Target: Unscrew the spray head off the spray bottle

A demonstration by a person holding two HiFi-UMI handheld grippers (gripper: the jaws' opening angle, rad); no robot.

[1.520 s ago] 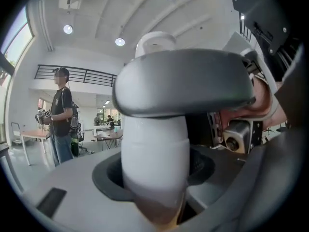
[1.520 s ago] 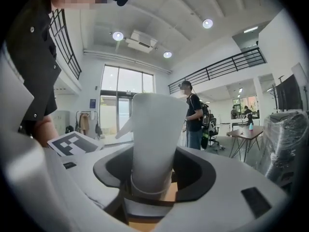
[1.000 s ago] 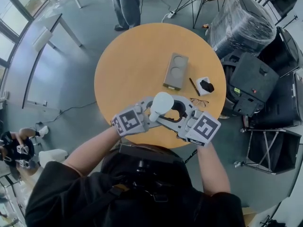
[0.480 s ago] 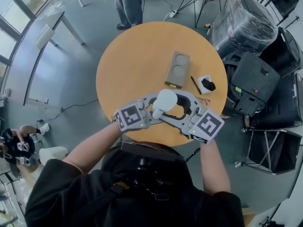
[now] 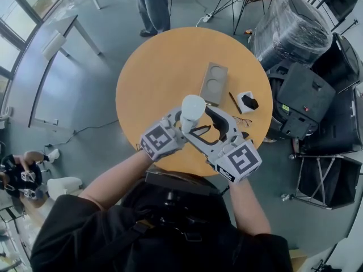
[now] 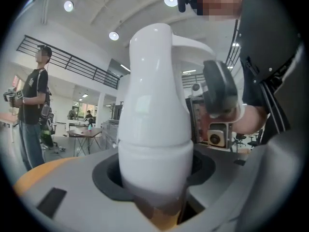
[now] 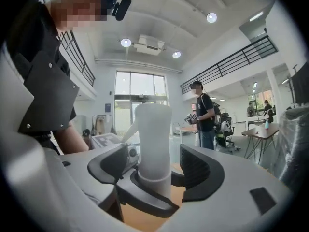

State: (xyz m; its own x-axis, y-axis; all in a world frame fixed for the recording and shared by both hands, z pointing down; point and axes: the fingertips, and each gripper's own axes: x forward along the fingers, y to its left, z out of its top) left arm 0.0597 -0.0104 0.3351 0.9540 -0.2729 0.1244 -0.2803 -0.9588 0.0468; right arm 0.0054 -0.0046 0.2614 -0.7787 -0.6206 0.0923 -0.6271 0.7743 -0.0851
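1. The left tongs (image 6: 154, 178) are closed on the spray bottle (image 5: 192, 107). In the left gripper view their curved black pads (image 6: 108, 178) cup the lower band of its white body.
2. The bottle stands upright over the near part of the round orange table (image 5: 159, 67). Whether its base rests on the tabletop cannot be made out.
3. The spray head (image 6: 159, 47) sits on top of the bottle, with its arm reaching out to one side.
4. The right tongs (image 7: 154, 168) have just been opening. Their two dark pads (image 7: 200, 170) stand on either side of the upper bottle and clear of it, so they grip nothing.
5. The bottle is opaque white, so its contents do not show.
6. A gray tray (image 5: 214, 84) lies on the table beyond the bottle. It has two round hollows, and only gray bottoms show in them.
7. To the right of the tray, a small white box (image 5: 244, 101) holds a black object that is too small to identify.
8. A dark pen (image 5: 233, 102) lies between the tray and the box.
9. A person (image 5: 153, 4) stands on the floor past the table's far edge.
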